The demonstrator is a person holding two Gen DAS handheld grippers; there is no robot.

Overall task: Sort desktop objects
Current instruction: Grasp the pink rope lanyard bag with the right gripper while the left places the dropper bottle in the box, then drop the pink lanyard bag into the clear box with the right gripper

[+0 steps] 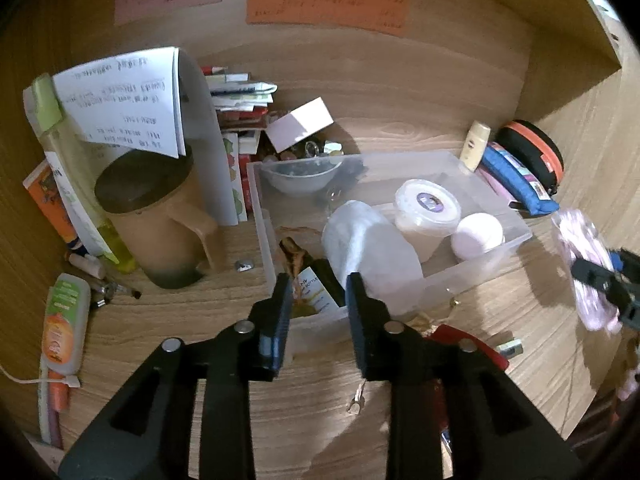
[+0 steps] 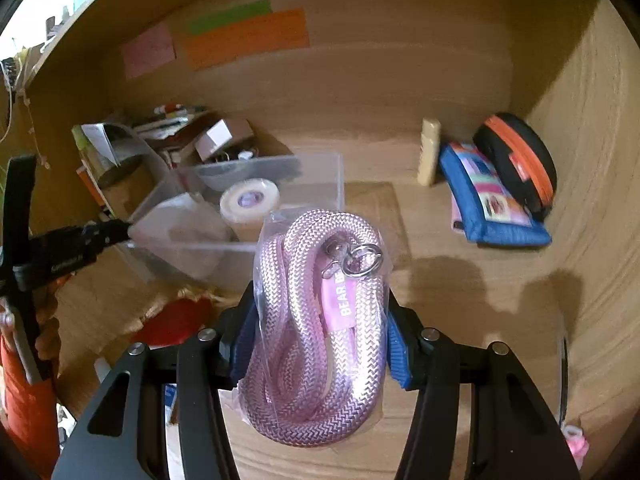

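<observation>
A clear plastic bin (image 1: pixel 486 258) sits mid-desk. In it are a white tub (image 1: pixel 428 204), a pale ball (image 1: pixel 478 234), a white pouch (image 1: pixel 368 244), a grey bowl (image 1: pixel 300 178) and a dark labelled bottle (image 1: pixel 314 286) at its near corner. My left gripper (image 1: pixel 318 292) hovers open over that corner, its pads clear of the bottle. My right gripper (image 2: pixel 320 328) is shut on a bagged pink rope (image 2: pixel 316 320), held above the desk to the right of the bin (image 2: pixel 320 176). In the left wrist view the rope bag (image 1: pixel 580 248) shows at the far right.
A lidded brown mug (image 1: pixel 148 208), papers and booklets crowd the left back. A blue pouch (image 2: pixel 488 200), a black-and-orange case (image 2: pixel 520 160) and a cream tube (image 2: pixel 428 152) lean in the right corner. A red object (image 1: pixel 468 340) and an orange-labelled bottle (image 1: pixel 66 324) lie near the front.
</observation>
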